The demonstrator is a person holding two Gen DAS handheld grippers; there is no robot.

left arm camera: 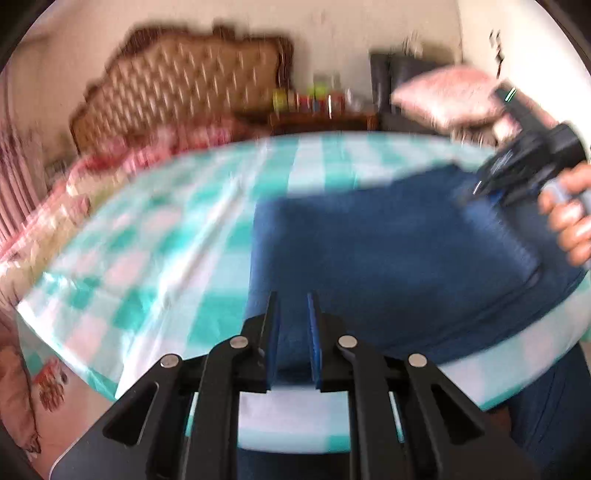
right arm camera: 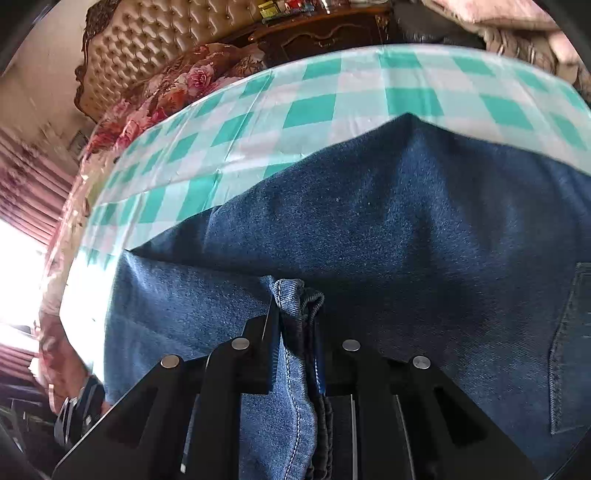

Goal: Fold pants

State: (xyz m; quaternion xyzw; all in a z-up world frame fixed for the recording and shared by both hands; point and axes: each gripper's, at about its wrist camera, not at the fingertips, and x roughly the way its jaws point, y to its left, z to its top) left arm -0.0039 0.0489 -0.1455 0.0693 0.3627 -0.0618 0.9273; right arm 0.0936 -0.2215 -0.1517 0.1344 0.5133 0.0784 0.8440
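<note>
**On the checked table: jeans, partly folded**

Behind the table [left arm camera: 155,236] stand a tufted headboard [left arm camera: 184,81] and a dresser [right arm camera: 325,29]. Jeans [right arm camera: 406,229] lie on its near right part, long axis unclear. Right gripper [right arm camera: 295,332] pinches a hem [right arm camera: 295,295], shown only by its own view. Left gripper [left arm camera: 293,317] hangs narrowly parted, empty.

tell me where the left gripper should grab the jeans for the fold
Probably the near left edge of the jeans, coming in low from the table's front side. The left gripper is open just above it; the right gripper already pinches a bunched hem.
</note>
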